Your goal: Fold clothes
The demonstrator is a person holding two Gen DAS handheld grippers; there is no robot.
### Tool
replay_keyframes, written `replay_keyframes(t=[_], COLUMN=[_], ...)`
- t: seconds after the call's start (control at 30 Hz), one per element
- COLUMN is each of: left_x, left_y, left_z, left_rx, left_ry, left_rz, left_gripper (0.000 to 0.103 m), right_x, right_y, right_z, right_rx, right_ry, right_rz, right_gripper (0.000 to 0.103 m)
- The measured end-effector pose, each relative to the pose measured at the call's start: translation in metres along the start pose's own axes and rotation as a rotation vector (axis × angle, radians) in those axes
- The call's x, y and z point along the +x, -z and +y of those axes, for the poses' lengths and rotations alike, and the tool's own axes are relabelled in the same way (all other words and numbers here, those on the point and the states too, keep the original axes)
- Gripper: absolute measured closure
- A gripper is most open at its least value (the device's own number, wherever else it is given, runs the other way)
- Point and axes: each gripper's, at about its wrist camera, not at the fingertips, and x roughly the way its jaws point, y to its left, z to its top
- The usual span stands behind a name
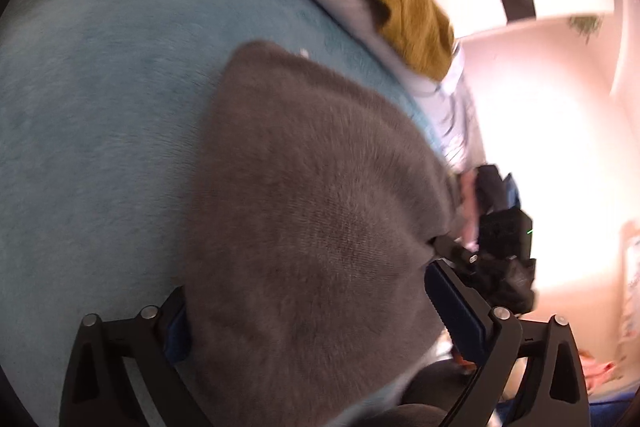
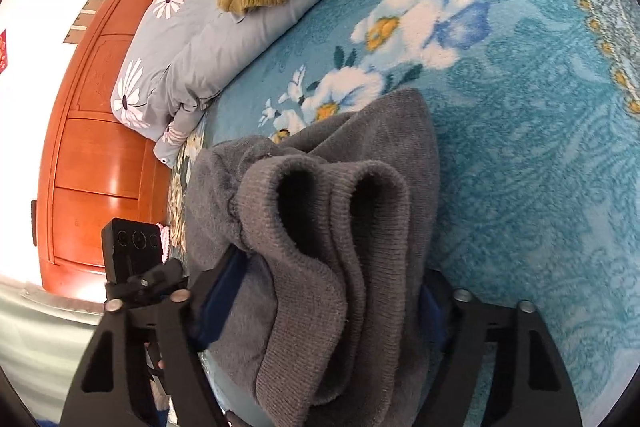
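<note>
Grey knit garment [image 2: 328,227], soft fuzzy surface, ribbed edge. In right wrist view it is bunched between both jaws, filling gap from pad to pad; ribbed hem folded into two deep loops just ahead of jaws, rest of cloth heaped beyond them. In left wrist view same grey garment [image 1: 312,211] lies between jaws as broad smooth mound, narrowing to rounded corner far ahead of jaws; picture blurred there, grip unclear.
</note>
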Motion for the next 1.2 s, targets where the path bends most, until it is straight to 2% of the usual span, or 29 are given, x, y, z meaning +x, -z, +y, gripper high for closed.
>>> replay_keyframes(t=[0.07,0.27,0.5,0.8,1.03,1.2], left_x=[0.002,-0.004,-0.027,-0.054,-0.073,-0.068], left_y=[0.0,0.008,0.025,0.048,0.053,0.051], left_z=[-0.005,-0.011,-0.02,-0.057,-0.118,-0.173], left_rx=[0.016,0.036,0.028,0.045,0.126,0.197], left_ry=[-0.027,-0.115,-0.15,-0.127,-0.119,-0.098], left_rz=[-0.005,-0.033,-0.084,-0.125,-0.15,-0.152], left_gripper=[0.008,0.033,0.052,0.055,0.055,0.055], right_x=[-0.001,-0.004,-0.019,-0.059,-0.118,-0.175], right_y=[0.001,0.002,-0.001,0.003,0.004,0.001], right_z=[-0.001,0.006,0.017,0.042,0.056,0.061], right_rx=[0.008,0.021,0.043,0.013,-0.031,-0.079], right_ry=[0.006,0.034,0.028,0.011,-0.022,-0.018], right_rz=[-0.002,-0.011,-0.017,-0.057,-0.111,-0.175], right_gripper=[0.04,0.051,0.064,0.066,0.066,0.066])
